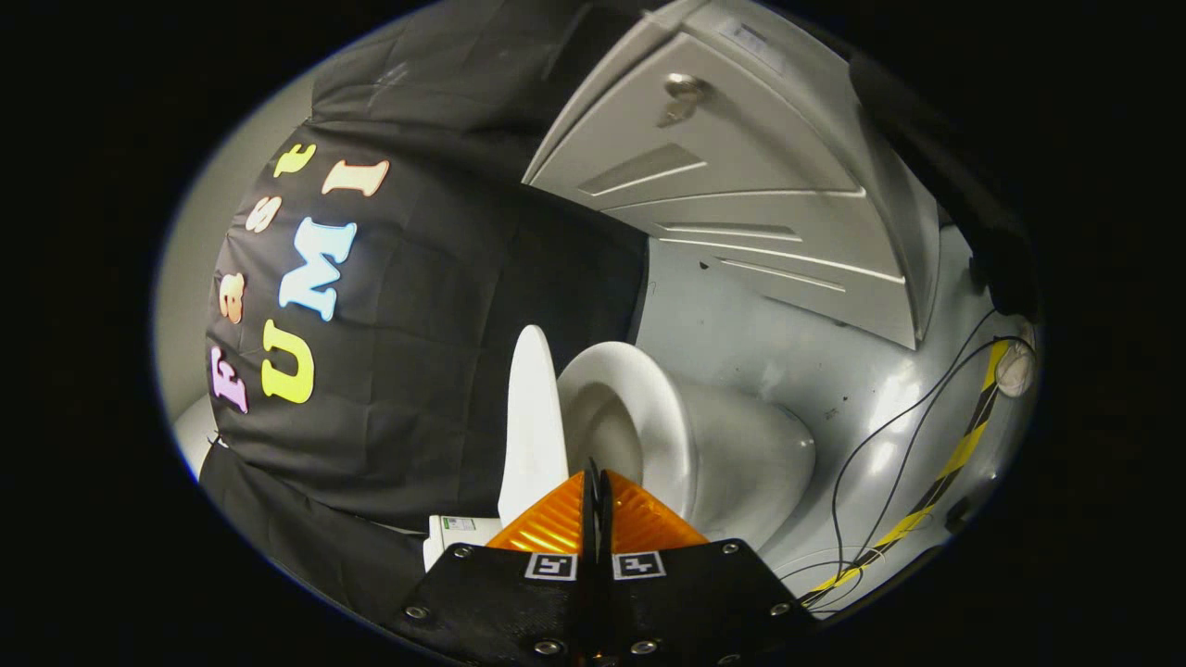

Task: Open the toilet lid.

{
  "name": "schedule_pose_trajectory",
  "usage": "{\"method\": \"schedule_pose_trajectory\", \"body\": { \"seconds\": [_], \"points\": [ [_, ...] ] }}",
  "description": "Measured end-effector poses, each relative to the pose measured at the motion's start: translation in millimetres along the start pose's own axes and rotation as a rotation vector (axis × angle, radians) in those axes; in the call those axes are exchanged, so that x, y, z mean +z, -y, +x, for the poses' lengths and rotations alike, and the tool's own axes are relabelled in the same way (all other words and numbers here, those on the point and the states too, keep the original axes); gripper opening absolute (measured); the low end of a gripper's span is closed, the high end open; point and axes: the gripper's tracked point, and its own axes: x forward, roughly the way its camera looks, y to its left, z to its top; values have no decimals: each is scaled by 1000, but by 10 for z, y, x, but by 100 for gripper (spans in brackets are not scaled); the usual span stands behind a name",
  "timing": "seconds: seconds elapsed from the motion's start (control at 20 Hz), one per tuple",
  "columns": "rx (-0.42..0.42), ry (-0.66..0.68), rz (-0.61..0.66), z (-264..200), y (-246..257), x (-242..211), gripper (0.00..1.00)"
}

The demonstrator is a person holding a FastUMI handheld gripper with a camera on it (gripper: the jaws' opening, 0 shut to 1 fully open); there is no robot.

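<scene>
Lid point(533, 417) raised off toilet bowl point(639, 426) | bowl interior bare white | claw point(594, 482) clenched, grasping nothing

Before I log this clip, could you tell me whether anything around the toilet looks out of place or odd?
Loose black cables trail across the grey floor beside the toilet bowl, near striped tape. Otherwise nothing stands out: the lid stands raised, and the gripper is shut, empty.

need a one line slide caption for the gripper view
Gripper with orange fingers closed together on nothing, just short of the toilet, whose lid already stands raised beside the open bowl.
</scene>
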Motion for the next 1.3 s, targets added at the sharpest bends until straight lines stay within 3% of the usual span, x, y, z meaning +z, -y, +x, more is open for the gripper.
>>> {"method": "schedule_pose_trajectory", "body": {
  "seconds": [0.7,0.95,1.3],
  "points": [
    [126,134,-300,-574,-1571,-293,0],
    [135,214,-401,-692,-1985,-544,0],
    [214,262,-563,-813,-2657,-1066,0]
  ]
}}
